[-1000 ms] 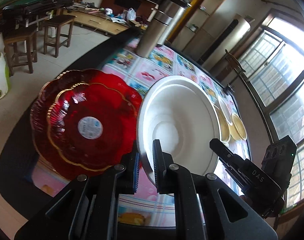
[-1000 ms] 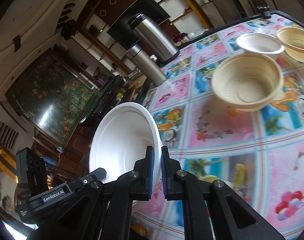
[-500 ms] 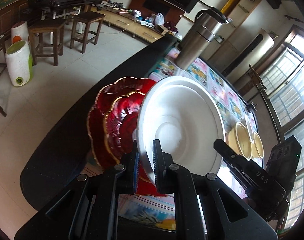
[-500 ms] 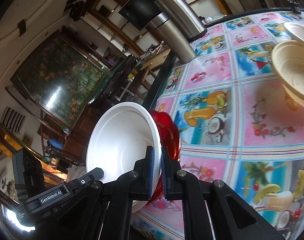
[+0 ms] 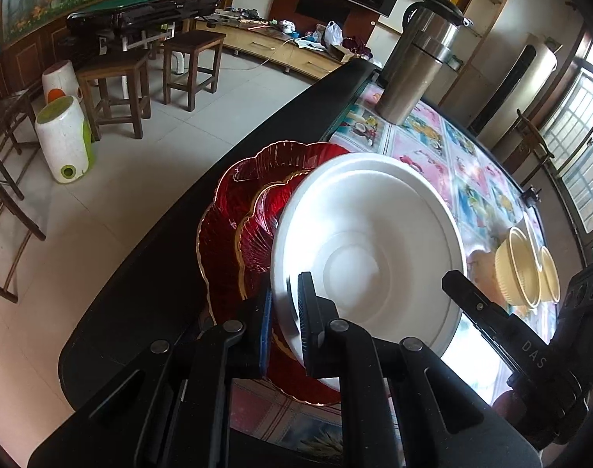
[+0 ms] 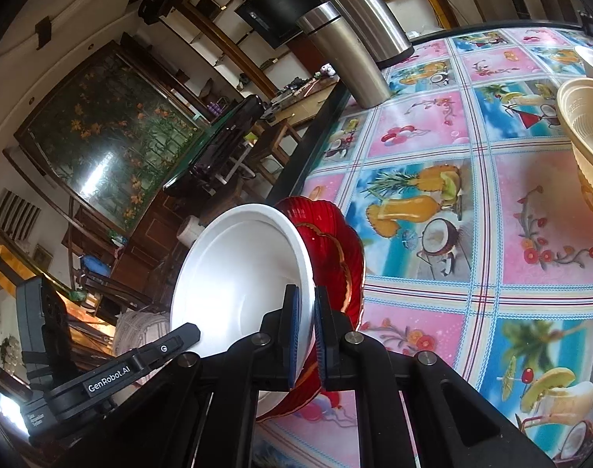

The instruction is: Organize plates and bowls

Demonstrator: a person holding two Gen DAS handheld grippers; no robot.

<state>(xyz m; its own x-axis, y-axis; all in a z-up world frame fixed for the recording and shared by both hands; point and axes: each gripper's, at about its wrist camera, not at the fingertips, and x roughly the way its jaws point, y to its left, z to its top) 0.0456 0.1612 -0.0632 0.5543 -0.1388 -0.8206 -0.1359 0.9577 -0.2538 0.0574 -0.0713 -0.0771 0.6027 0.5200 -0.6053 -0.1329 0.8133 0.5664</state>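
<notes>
White plate (image 5: 374, 241): rim pinched on opposite sides by closed left gripper (image 5: 284, 319) and right gripper (image 6: 305, 335) fingers, held tilted above red plates (image 5: 238, 218), likely for stacking there.

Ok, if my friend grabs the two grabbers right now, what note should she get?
Left gripper: shut on the white plate's rim.
Right gripper: shut on the opposite rim.
The white plate is over the stacked red plates at the table's edge; whether it rests on them is unclear.
The cream bowls sit farther along the table.
Left: settle the plate, release both, then sort the bowls.
</notes>
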